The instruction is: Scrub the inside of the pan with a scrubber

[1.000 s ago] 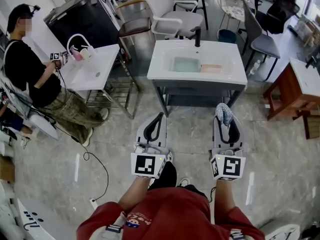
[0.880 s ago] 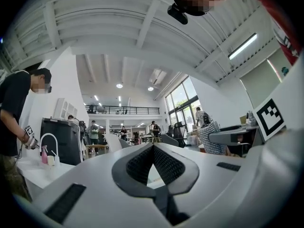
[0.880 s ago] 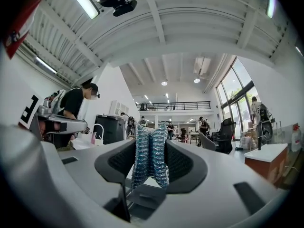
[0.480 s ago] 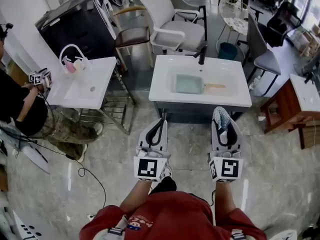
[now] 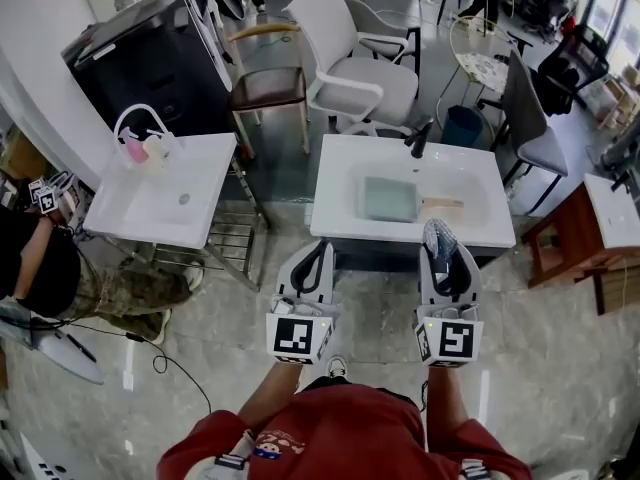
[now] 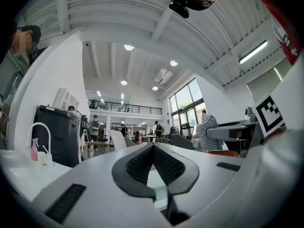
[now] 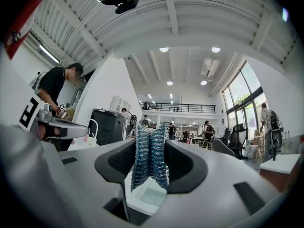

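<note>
While the person stands on the floor short of the sink, arms: both are held forward and side by side, in red sleeves, the two grippers level with each other and pointing toward the basin.
Left gripper (image 5: 321,245): its jaws are brought together, the dark ribbed pads touching at the tips, with nothing between them.
Right gripper (image 5: 444,258): its jaws are clamped on the scrubber (image 7: 150,153) – a blue and silver mesh pad, folded and squeezed upright, which sticks out a little past the tips.
Position of the grippers: both hang in the air on the near side of the sink, well apart from the pan and touching nothing.
Sink (image 5: 336,178): a white basin on a dark stand, with a black faucet (image 5: 419,137) at its far edge.
Pan (image 5: 389,198): it lies in the basin, rectangular and greenish-grey, with a pale wooden handle (image 5: 444,205) pointing to the right; whether it holds water I cannot tell.
Second sink (image 5: 196,190): it stands to the left, also white – on its far corner there is a small white carrier (image 5: 143,138) with a looped handle, and a pink bottle (image 5: 134,149) stands in it.
Other person (image 5: 40,268): at the left edge, beside the second sink, only partly in view.
</note>
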